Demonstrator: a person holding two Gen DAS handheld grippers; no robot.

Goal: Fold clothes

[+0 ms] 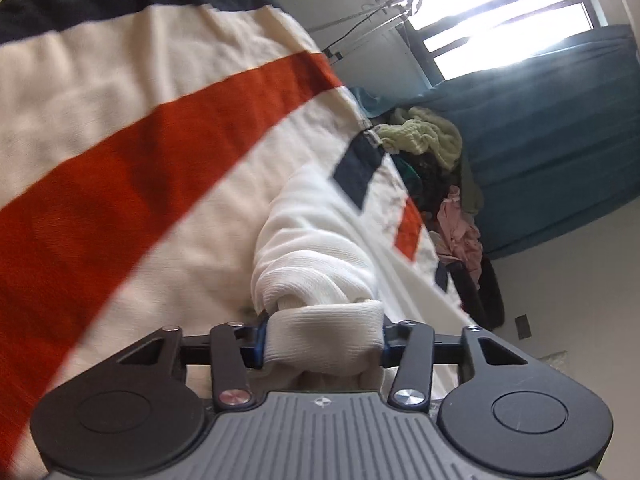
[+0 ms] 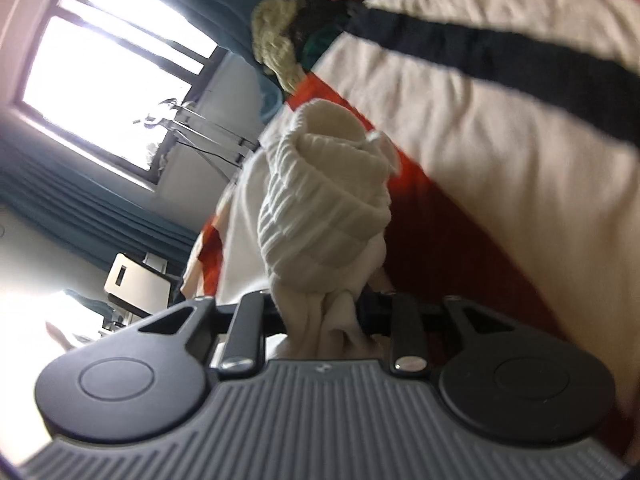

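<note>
Covering most of both views, a striped blanket in cream, orange and navy bands spreads over the bed and carries everything else. Teal curtains hang beside a bright barred window past the bed's far edge. A heap of unfolded clothes sits at the blanket's far edge, with a pale yellow-green knit on top, dark pieces under it and a pink garment lower down; no basket or other container can be made out around the heap.

Along the middle of the blanket lies a white ribbed garment, rolled and bunched into a long twist. The left gripper is clamped on one end of it, a flat ribbed band of the cloth stretched between the blue-edged pads. The right gripper pinches the other end, where the white ribbed garment narrows into gathered folds between its closed fingers.

A small light-coloured box or appliance stands beyond the bed's corner in the right wrist view. No readable writing shows; only a small round emblem marks each gripper's grey ribbed body.
</note>
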